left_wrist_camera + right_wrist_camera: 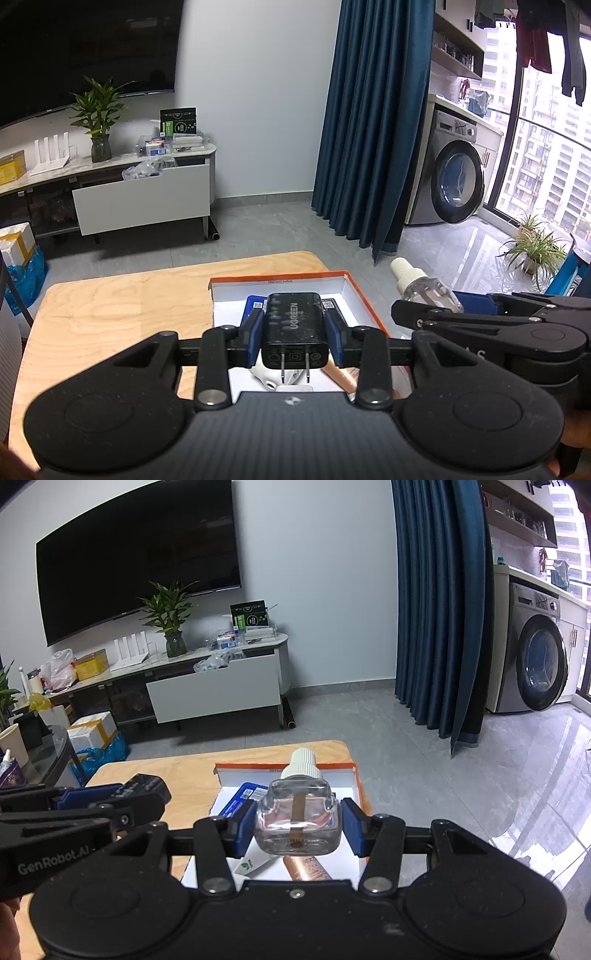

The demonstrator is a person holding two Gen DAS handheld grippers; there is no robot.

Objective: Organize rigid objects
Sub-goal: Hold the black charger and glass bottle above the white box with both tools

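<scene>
My left gripper (294,332) is shut on a black charger (293,326), its two prongs pointing back at the camera, held above an orange-rimmed white box (364,306). My right gripper (297,825) is shut on a clear glass bottle (297,821) with a white ribbed cap, held over the same box (356,786). The left wrist view shows that bottle (428,290) at the right, in the right gripper's fingers. The charger (146,786) shows at the left in the right wrist view. A blue packet (240,797), a copper tube (308,867) and a white item (266,376) lie in the box.
The box rests on a light wooden table (110,314) with rounded corners; grey tile floor lies beyond its far edge. A TV stand (207,686) with an open white drawer stands against the far wall, a blue curtain (439,609) and a washing machine (535,657) to the right.
</scene>
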